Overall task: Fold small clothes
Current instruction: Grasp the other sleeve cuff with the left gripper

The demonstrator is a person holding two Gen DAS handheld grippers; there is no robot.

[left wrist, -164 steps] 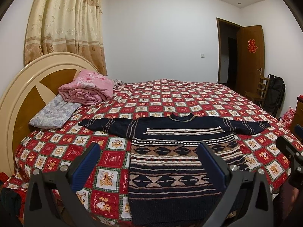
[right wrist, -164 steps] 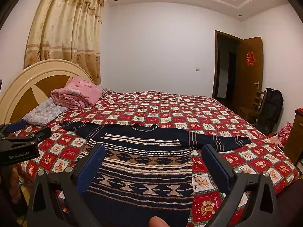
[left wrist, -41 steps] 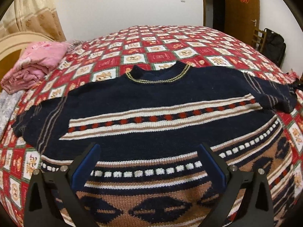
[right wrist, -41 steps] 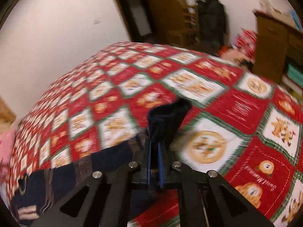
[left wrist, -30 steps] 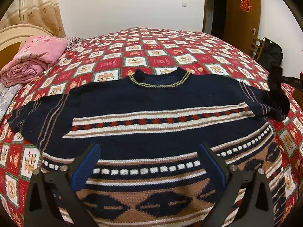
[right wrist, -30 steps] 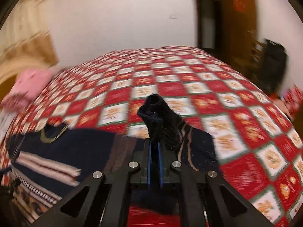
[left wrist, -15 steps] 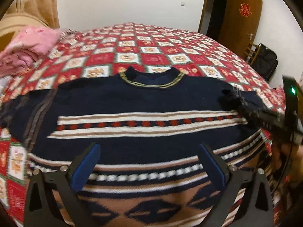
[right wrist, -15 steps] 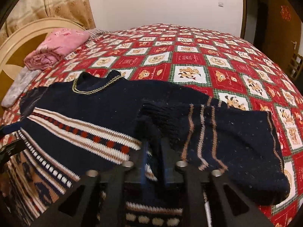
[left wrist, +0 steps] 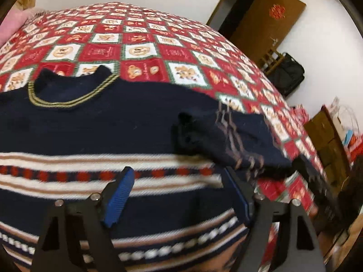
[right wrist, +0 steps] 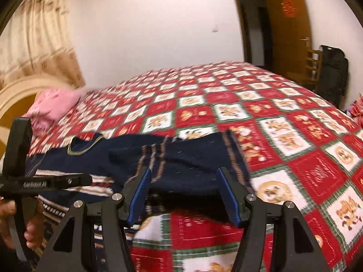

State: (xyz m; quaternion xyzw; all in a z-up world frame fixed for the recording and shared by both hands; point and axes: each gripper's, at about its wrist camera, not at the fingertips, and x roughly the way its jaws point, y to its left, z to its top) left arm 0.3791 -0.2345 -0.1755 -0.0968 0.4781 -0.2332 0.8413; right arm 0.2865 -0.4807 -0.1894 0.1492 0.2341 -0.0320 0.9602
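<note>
Sweater [left wrist: 95, 124] first: we see it lying flat, navy with cream, tan and red bands, on the bedspread [left wrist: 140, 34], a red, white and green patchwork of little bear squares that covers the whole bed. Its sleeve [right wrist: 192, 158] is folded in across the chest, resting on the body of the knit. Our left gripper [left wrist: 181, 195] hangs over the striped front, its jaws closing with only air between the blue pads, nothing pinched. Our right gripper [right wrist: 183, 195] sits low at the near edge of that folded sleeve, its jaws opening, pads clear of the wool. Around us: a pink bundle [right wrist: 54, 104] by the cream headboard [right wrist: 15, 95], a patterned curtain [right wrist: 36, 38] behind, white walls, a brown door [right wrist: 288, 25] standing open, and a wooden chair [right wrist: 314, 65] with a black bag [right wrist: 333, 72] beside it
</note>
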